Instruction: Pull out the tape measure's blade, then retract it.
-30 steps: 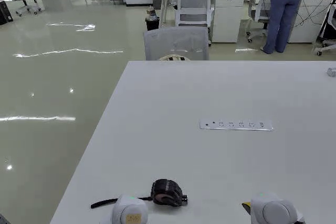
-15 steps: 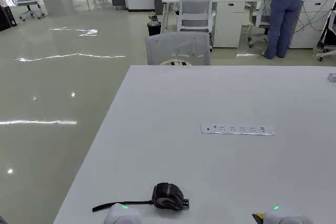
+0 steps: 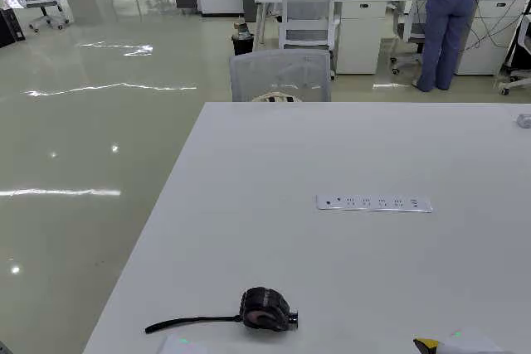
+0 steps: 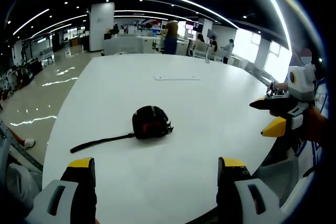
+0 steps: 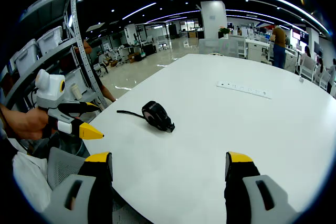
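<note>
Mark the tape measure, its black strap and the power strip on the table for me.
tape measure [image 3: 265, 308], head view, on the top of its dark case.
black strap [image 3: 192, 320], head view, midway along its length.
power strip [image 3: 373, 203], head view, on the middle of its white face.

Finding no legible text, label, brand or number anywhere; making out just unreadably small marks on the tape measure [image 3: 267, 309] and tiny dark specks along the white power strip [image 3: 373, 203] in the table [image 3: 332, 147].

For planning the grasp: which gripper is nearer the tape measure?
Left. The left gripper faces the tape measure from close by; the right gripper is farther off to its right.
</note>
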The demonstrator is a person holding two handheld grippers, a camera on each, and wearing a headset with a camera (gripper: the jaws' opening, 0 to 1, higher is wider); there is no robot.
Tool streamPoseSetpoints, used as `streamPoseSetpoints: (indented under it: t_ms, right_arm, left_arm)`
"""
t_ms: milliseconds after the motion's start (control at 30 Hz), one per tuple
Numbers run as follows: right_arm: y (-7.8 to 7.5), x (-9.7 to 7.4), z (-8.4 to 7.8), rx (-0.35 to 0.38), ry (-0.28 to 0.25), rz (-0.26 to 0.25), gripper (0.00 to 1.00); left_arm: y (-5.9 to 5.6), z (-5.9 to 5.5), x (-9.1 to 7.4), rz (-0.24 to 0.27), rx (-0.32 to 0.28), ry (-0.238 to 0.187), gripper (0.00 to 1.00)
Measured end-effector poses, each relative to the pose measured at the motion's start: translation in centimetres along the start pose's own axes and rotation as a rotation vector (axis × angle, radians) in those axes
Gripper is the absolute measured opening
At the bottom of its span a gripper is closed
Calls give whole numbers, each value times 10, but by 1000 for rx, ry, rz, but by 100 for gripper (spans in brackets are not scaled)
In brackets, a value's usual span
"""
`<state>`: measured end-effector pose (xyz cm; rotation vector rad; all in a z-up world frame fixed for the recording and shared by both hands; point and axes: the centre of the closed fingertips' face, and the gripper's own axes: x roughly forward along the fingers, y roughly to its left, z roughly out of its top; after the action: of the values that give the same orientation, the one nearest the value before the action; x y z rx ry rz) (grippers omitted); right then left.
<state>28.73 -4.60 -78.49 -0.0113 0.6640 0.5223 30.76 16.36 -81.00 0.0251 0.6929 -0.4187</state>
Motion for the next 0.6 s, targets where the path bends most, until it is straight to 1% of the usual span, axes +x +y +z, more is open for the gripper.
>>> streamPoseSetpoints:
  t_ms: [200, 400, 600]
  right_arm:
    - [2, -9, 0, 10, -1, -3, 92]
    - [6, -17, -1, 22, 6, -6, 94]
    - [8, -29, 2, 20, 2, -12, 95]
  left_arm:
    - [-1, 4, -11, 4, -13, -13, 93]
    - [-2, 4, -19, 4, -25, -13, 94]
    - [0, 6, -29, 6, -34, -16, 94]
